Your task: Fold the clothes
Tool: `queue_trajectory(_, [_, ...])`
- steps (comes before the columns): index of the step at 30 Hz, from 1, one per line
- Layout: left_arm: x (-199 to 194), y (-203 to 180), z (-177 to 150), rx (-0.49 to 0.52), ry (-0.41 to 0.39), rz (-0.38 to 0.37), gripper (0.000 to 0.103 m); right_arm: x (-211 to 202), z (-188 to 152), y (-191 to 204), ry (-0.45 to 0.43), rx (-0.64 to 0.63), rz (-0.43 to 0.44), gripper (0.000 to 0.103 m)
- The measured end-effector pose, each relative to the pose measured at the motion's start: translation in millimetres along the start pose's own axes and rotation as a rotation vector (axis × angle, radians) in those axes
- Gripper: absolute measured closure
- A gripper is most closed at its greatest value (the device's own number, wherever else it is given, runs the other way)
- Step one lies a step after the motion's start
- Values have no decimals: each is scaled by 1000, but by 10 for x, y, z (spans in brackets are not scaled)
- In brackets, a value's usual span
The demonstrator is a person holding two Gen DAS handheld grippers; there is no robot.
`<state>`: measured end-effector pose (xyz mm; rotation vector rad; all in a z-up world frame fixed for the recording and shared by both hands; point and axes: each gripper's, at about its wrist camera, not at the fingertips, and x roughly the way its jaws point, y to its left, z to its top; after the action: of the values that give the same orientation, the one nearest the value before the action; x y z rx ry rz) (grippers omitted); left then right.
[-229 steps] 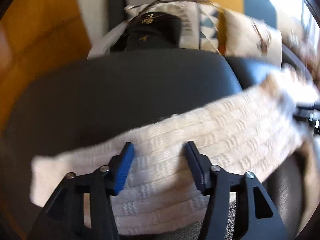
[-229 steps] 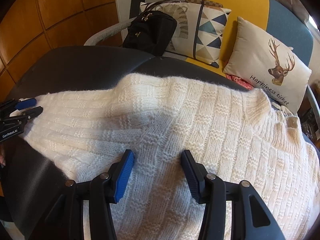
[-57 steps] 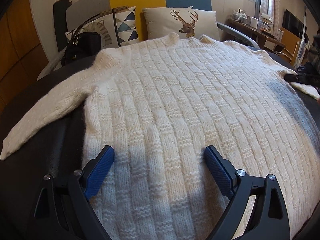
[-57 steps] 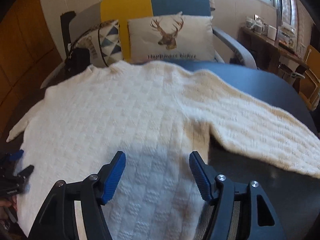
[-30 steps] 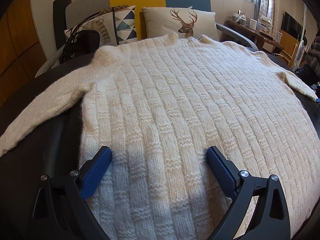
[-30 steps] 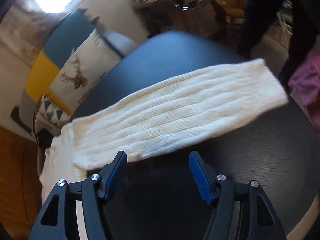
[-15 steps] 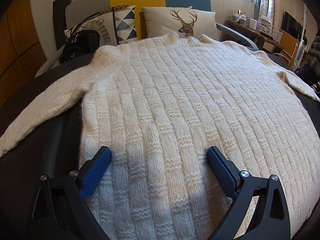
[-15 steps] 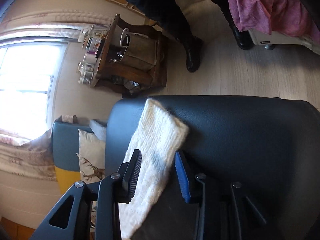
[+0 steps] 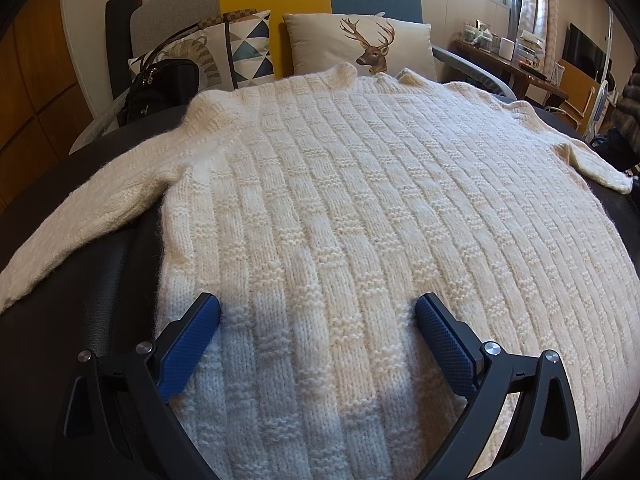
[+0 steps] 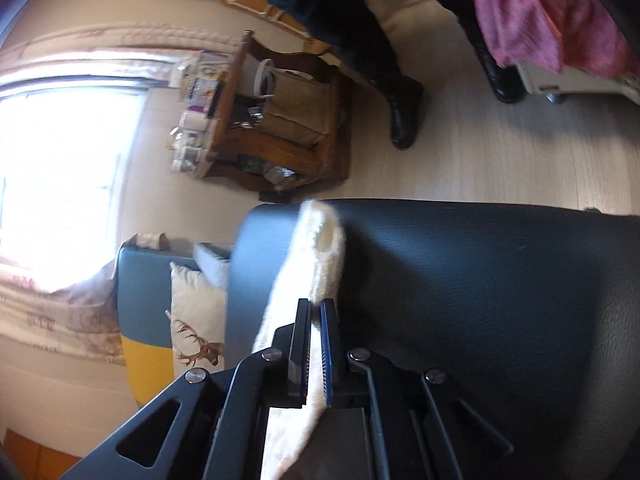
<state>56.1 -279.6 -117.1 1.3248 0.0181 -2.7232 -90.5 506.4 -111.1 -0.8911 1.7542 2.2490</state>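
sweater (image 9: 360, 208) flat on table (image 9: 80, 288) | cushions (image 9: 360, 44) behind it

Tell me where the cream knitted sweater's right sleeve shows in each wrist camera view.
Left wrist view: the cream knitted sweater's right sleeve lies at the far right edge, cuff on the black table.
Right wrist view: the sleeve runs up the centre, pinched in the right gripper.
Shared landmark: the deer-print cushion.

The left wrist view looks forward and down from close above the sweater (image 9: 360, 220) hem toward the deer cushion (image 9: 360, 46). The right wrist view is rolled sideways, close over the table (image 10: 480, 300) edge, facing the floor (image 10: 500, 160). Both views share the sweater, the table and the deer cushion.
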Motion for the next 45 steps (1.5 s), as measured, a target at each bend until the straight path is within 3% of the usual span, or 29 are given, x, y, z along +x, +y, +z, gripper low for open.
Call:
queue_trajectory(7, [-2,12,-3,-3,0,-8,3,59,-523,1118,74,-289,95,101])
queue_trajectory(14, [-4,30,-3,-11,0,-23,2,458,-2006,2383,297,-629,248,103])
queue_trajectory(17, [-7,38,-3,-14,1,-30,2,676,-2744,2695,401,-743,281,103])
queue_trajectory(19, [-11,47,-3,-17,0,-38,2,776,-3035,2721,430,-765,276,103])
queue_trajectory(21, [-12,53,-3,-19,-1,-45,2,857,-3108,2653,437,-806,253,102])
queue_trajectory(22, [-8,51,0,-19,0,-48,2,872,-3100,2617,393,-880,178,99])
queue_trajectory(24, [-4,41,1,-16,1,-46,1,892,-3039,2536,288,-1071,-5,80])
queue_trajectory(27, [1,31,3,-9,2,-41,0,995,-2779,2280,153,-1370,-335,77])
queue_trajectory(29, [1,29,2,-9,2,-40,0,1104,-2562,2077,144,-1439,-498,77])
queue_trajectory(30, [2,25,3,-8,3,-38,0,1134,-2438,1968,159,-1432,-527,77])
queue_trajectory(34, [7,18,6,-5,4,-34,0,1195,-2017,1618,201,-1349,-554,77])
queue_trajectory(38, [6,16,8,-2,5,-31,0,1237,-1904,1463,196,-1357,-567,77])
queue_trajectory(42, [3,17,6,-1,5,-30,0,1269,-1869,1439,210,-1340,-532,77])
queue_trajectory(45, [6,17,6,0,6,-30,0,1250,-1899,1463,219,-1324,-460,77])
